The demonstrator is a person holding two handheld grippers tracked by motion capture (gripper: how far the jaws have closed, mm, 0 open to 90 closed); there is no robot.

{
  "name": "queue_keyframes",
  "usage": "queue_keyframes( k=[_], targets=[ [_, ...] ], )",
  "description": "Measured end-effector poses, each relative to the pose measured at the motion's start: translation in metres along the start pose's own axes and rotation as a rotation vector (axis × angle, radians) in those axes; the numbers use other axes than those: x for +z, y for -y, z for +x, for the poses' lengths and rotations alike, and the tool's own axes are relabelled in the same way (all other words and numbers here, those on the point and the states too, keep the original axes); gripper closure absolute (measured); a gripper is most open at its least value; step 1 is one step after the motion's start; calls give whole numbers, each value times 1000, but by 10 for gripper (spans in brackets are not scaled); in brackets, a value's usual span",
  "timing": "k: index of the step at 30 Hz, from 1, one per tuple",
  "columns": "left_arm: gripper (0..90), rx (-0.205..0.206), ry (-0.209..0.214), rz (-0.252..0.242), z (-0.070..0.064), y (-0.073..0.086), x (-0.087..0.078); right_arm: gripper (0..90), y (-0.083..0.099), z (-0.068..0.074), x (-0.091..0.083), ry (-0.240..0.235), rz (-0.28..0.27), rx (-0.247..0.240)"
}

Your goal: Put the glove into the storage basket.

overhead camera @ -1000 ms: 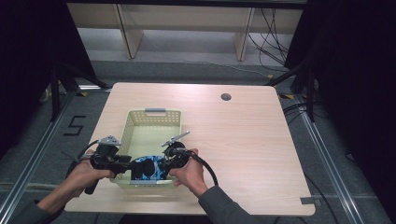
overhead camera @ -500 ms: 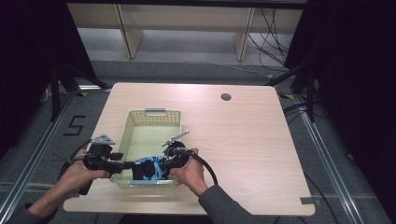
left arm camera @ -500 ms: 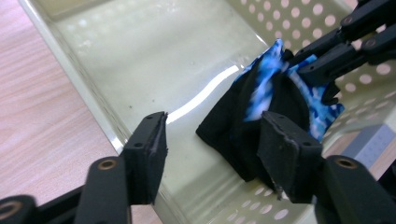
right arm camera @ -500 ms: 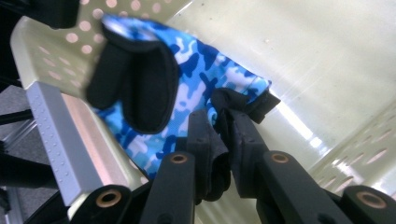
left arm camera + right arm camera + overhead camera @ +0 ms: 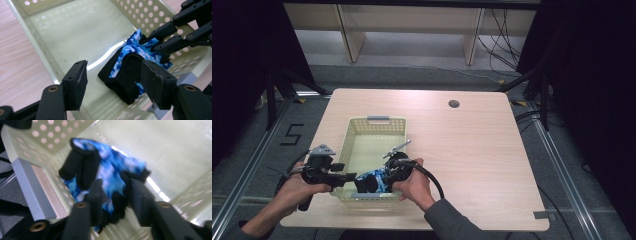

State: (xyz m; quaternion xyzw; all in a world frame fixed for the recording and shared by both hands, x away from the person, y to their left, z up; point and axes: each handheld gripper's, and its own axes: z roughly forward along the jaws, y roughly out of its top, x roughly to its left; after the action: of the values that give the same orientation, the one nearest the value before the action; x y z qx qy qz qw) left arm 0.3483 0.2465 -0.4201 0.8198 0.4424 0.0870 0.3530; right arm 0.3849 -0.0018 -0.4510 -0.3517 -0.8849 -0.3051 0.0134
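Lab, dark curtains (image 5: pixel 242 60), floor rails (image 5: pixel 247 175), cables (image 5: pixel 497 55)

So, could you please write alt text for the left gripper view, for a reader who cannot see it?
A blue camouflage glove with black trim lies inside a pale yellow perforated basket, gripped at its far end by the right tongs. In the foreground the left tongs are open, one jaw overlapping the glove.

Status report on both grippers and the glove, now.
Left hand-held gripper open, jaws either side of the glove's black cuff. Right hand-held gripper shut on the blue camo glove, low in the yellow basket. Nothing in the way.
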Motion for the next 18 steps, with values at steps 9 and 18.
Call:
queue_keyframes(
  k=[9,18],
  targets=[
    [343,-3,30,-67,-15,-1,-5,440,-8,2,-28,13,-98,-29],
    [238,19,144,-173,-58,0,-7,375,20,-15,-79,-4,-275,9]
  ],
)
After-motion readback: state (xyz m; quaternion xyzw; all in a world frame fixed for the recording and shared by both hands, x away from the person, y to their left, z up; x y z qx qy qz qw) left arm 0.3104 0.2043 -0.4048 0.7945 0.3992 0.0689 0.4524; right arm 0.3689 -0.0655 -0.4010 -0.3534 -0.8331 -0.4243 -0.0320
